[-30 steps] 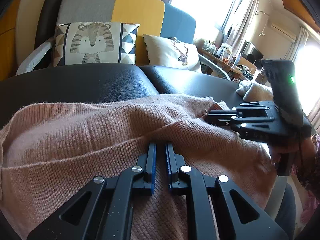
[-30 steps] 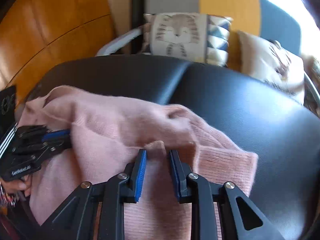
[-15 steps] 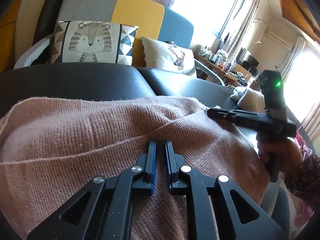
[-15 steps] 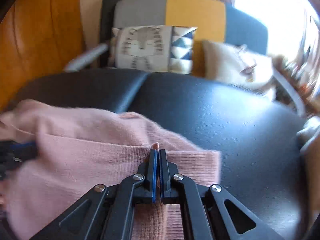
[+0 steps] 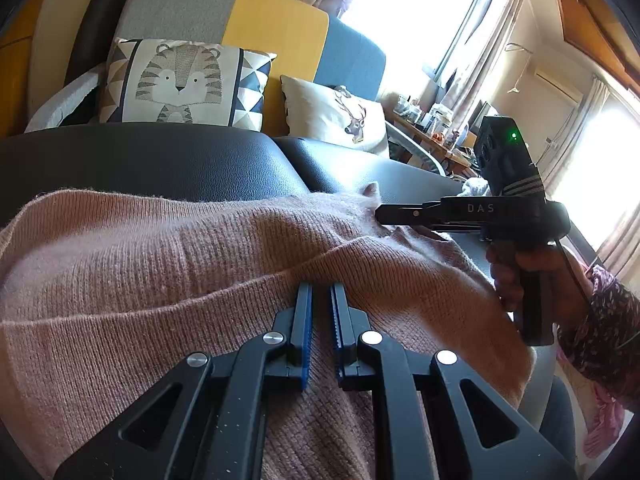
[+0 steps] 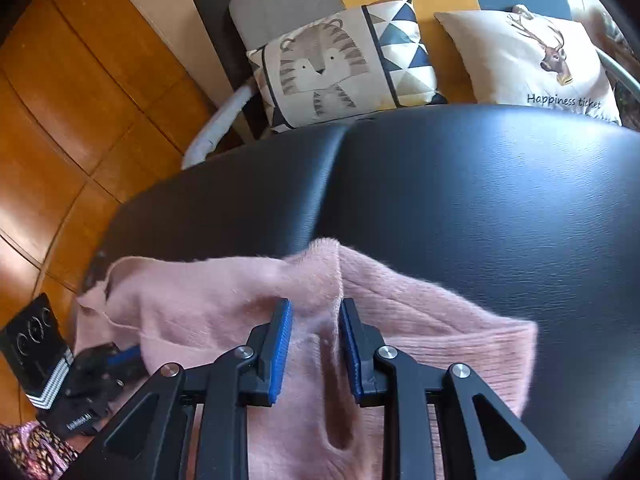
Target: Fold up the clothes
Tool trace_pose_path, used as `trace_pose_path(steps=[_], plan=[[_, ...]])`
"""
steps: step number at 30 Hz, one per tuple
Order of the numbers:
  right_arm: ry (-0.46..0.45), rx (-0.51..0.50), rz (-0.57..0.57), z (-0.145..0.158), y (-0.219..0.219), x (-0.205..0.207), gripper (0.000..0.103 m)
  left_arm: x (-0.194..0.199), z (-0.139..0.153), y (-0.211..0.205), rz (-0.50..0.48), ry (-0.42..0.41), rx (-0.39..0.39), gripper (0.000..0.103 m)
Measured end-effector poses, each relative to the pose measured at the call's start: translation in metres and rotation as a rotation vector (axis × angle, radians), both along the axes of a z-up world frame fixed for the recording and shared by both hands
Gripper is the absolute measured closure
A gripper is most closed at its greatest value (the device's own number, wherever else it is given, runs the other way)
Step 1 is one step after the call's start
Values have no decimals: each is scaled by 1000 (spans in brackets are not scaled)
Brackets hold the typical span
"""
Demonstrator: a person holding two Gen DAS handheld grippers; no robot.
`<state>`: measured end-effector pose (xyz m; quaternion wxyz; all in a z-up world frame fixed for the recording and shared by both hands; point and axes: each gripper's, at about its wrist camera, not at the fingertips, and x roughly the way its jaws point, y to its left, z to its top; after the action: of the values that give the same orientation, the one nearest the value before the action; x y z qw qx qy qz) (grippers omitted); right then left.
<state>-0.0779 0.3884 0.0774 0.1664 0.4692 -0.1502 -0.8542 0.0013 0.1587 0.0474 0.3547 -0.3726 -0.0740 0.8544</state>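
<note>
With the pink knitted sweater (image 6: 400, 328) lying half-folded on the black leather seat (image 6: 500, 200), the left claw (image 5: 319, 304) stayed clenched on its near layer while the right claw (image 6: 315, 320) was opening around a raised ridge, which might spring back and undo the fold.

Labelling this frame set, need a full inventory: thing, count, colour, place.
sweater: 1, pink knit, on the black cushion
black cushion: 1, black leather, under the sweater
tiger pillow: 1, cream and grey, on the sofa behind
deer pillow: 1, cream, beside the tiger pillow
sofa: 1, grey, yellow, blue back panels
floor: wood, orange, left side
left claw: black, blue pads, shut on sweater
right claw: black, blue pads, opening, sweater fold between
hand: 1, patterned sleeve, holding the right claw
</note>
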Motion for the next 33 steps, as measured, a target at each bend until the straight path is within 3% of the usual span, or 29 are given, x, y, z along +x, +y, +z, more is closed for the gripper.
trace_pose_path(steps=[5, 6, 7, 11, 15, 21, 27, 29, 30, 33], plan=[[26, -1, -4, -4, -1, 5, 79, 0, 0, 0, 0, -1, 4, 92], [40, 5, -1, -3, -2, 7, 82, 0, 0, 0, 0, -1, 4, 92], [54, 15, 6, -2, -3, 9, 92, 1, 0, 0, 0, -1, 5, 92], [118, 132, 25, 7, -11, 14, 99, 1, 0, 0, 1, -1, 7, 92], [171, 189, -36, 17, -5, 16, 101, 2, 0, 0, 2, -2, 8, 92], [249, 425, -152, 27, 3, 15, 103, 2, 0, -1, 2, -4, 13, 92], [181, 167, -169, 16, 39, 7, 103, 0, -1, -2, -1, -13, 25, 92], [163, 89, -147, 16, 42, 14, 94, 0, -1, -2, -2, -15, 29, 92], [152, 63, -133, 17, 42, 19, 83, 0, -1, -2, -2, -16, 29, 92], [144, 49, -93, 22, 39, 37, 80, 0, -1, -2, -2, -16, 29, 92]])
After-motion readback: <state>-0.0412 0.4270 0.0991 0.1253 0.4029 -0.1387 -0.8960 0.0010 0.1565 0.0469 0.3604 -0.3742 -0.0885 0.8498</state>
